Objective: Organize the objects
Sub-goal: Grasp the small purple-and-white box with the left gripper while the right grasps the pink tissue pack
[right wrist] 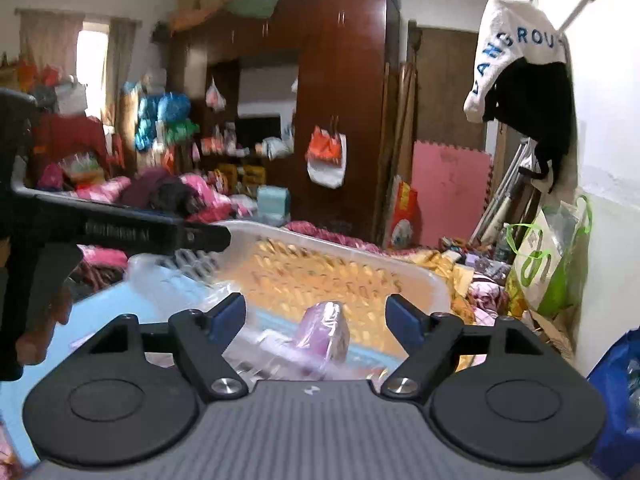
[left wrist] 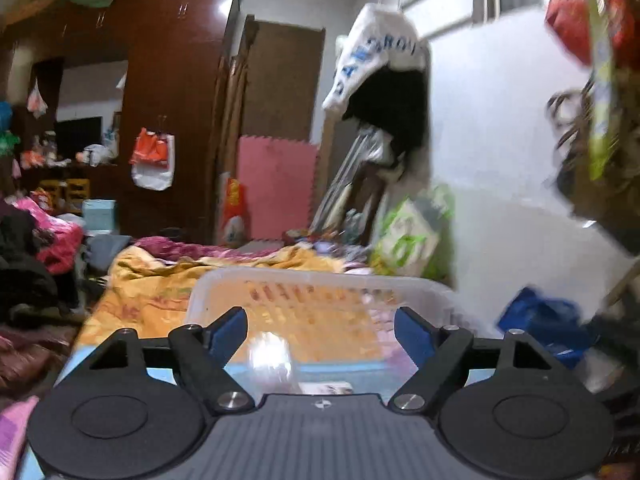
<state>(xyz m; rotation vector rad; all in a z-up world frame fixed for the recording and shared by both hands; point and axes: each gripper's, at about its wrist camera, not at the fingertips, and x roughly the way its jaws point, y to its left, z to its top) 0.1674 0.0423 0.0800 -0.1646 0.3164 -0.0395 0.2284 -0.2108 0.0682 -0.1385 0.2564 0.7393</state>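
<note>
A translucent white plastic basket (left wrist: 320, 276) (right wrist: 400, 264) sits on the bed, right in front of both grippers. A purple wrapped pack (right wrist: 326, 330) lies inside it with clear plastic packets (right wrist: 260, 344) beside it. A blurred clear item (left wrist: 270, 354) shows low in the left wrist view. My left gripper (left wrist: 320, 332) is open and empty over the basket's near side. My right gripper (right wrist: 316, 318) is open and empty, just behind the purple pack. The left gripper's body (right wrist: 120, 228) crosses the left of the right wrist view.
An orange-yellow quilt (left wrist: 160, 276) covers the bed beyond the basket. A green-and-white bag (right wrist: 548, 256) and a blue bag (left wrist: 548, 320) stand by the right wall. A brown wardrobe (right wrist: 340, 100) and heaped clothes (right wrist: 160, 192) fill the far side.
</note>
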